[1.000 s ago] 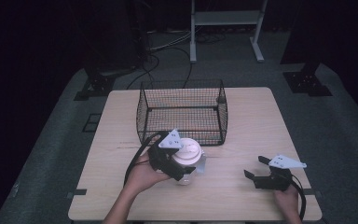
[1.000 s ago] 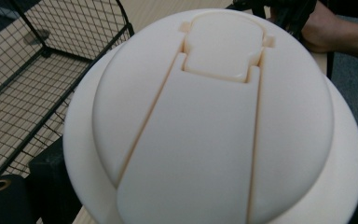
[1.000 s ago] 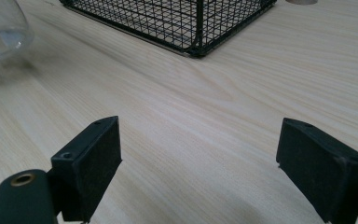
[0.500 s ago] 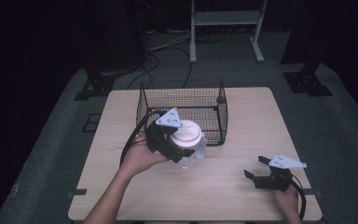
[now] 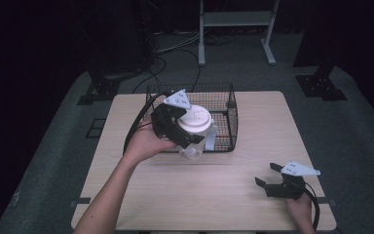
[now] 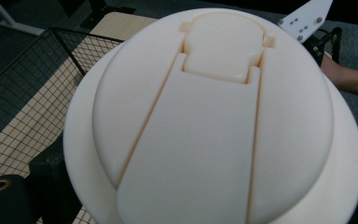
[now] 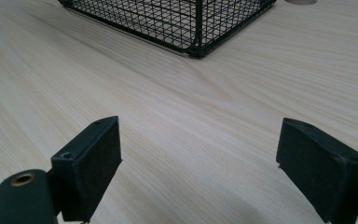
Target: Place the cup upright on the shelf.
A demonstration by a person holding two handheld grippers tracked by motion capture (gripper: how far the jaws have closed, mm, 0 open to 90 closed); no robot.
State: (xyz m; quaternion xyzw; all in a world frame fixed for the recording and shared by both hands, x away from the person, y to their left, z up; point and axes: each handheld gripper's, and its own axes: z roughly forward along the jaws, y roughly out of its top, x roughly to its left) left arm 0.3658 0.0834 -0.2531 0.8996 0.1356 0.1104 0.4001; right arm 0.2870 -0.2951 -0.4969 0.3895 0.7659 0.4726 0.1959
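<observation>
Two grippers: left gripper [image 5: 191, 139] clamps white-lidded cup [image 5: 195, 127], raised at basket [image 5: 229, 122] front rim; right gripper [image 5: 269, 176] wide open, empty, well apart from basket.

Bare table [image 5: 224, 195] lies open between the right gripper [image 5: 268, 174] and the wire basket [image 5: 231, 126], whose front wall blocks passage.
</observation>
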